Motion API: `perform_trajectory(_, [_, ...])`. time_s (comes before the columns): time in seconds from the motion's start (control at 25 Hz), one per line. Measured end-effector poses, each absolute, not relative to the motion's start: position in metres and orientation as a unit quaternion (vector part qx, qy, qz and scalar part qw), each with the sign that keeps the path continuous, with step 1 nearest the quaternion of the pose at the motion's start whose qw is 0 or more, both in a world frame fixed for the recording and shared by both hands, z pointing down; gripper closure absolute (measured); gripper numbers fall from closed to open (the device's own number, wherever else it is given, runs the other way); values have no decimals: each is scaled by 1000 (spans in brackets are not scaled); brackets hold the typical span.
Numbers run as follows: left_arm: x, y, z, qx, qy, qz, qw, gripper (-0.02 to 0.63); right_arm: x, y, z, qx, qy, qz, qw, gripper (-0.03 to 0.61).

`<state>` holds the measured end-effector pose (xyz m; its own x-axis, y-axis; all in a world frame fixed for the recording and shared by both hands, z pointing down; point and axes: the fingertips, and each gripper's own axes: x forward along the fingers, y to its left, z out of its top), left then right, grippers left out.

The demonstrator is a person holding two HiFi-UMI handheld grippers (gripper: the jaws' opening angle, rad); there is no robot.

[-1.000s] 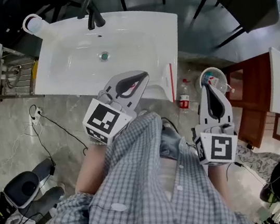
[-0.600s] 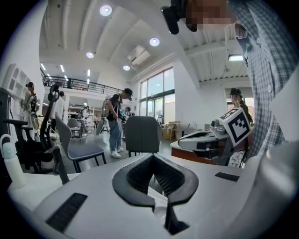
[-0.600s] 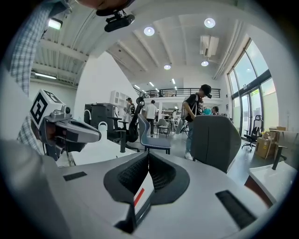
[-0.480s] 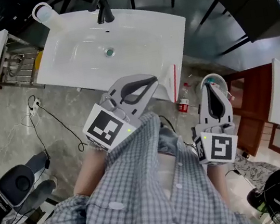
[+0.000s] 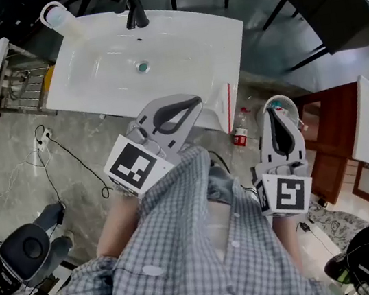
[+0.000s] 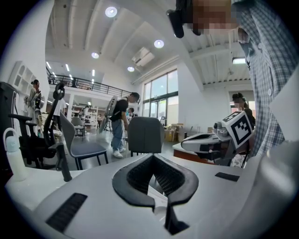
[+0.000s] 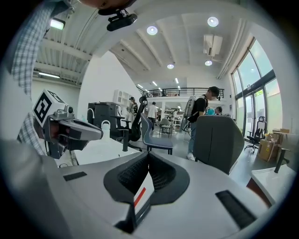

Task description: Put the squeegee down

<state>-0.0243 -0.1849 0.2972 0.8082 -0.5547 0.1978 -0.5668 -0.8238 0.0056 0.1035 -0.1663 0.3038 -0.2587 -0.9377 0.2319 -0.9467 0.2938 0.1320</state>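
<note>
Holding back now: both tools hang close by the checked shirt [image 5: 207, 244], well clear of the sink [image 5: 224, 47]. The squeegee [image 5: 228, 110] rests at the sink's right front edge, white with its red line, in the same spot as a second ago, and nothing touches it. The left tool [image 5: 191, 102] has barely shifted; its jaws are fully together with nothing in them. The right tool [image 5: 276, 104] hasn't budged, and its jaws are closed too. Its own view shows a white strip with a red stripe [image 7: 141, 195] through the opening. I read that as the squeegee lying beyond rather than a grip, though I can't be sure. Only the head camera has swung a little. To my eye the put-down is done.
</note>
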Motion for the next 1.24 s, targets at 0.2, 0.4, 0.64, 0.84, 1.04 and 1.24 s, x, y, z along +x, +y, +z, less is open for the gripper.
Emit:
perform_trajectory(0.2, [-24, -185, 295, 950, -296, 90, 30, 607, 99, -168, 297, 592, -796, 8, 125, 569])
perform_trajectory(0.4, [-24, -185, 295, 951, -294, 91, 31, 607, 98, -167, 298, 590, -796, 7, 131, 569])
perform_trajectory(0.64, [-22, -184, 298, 951, -291, 97, 32, 607, 100, -167, 300, 590, -797, 8, 131, 569])
perform_trajectory(0.84, [-18, -181, 299, 953, -284, 103, 39, 607, 102, -167, 300, 589, -797, 9, 135, 569])
perform_trajectory(1.04, [-19, -179, 302, 953, -284, 102, 39, 607, 102, -165, 301, 590, -796, 10, 136, 569])
perform_trajectory(1.24, [-20, -182, 303, 951, -289, 104, 41, 607, 102, -167, 304, 586, -798, 7, 140, 569])
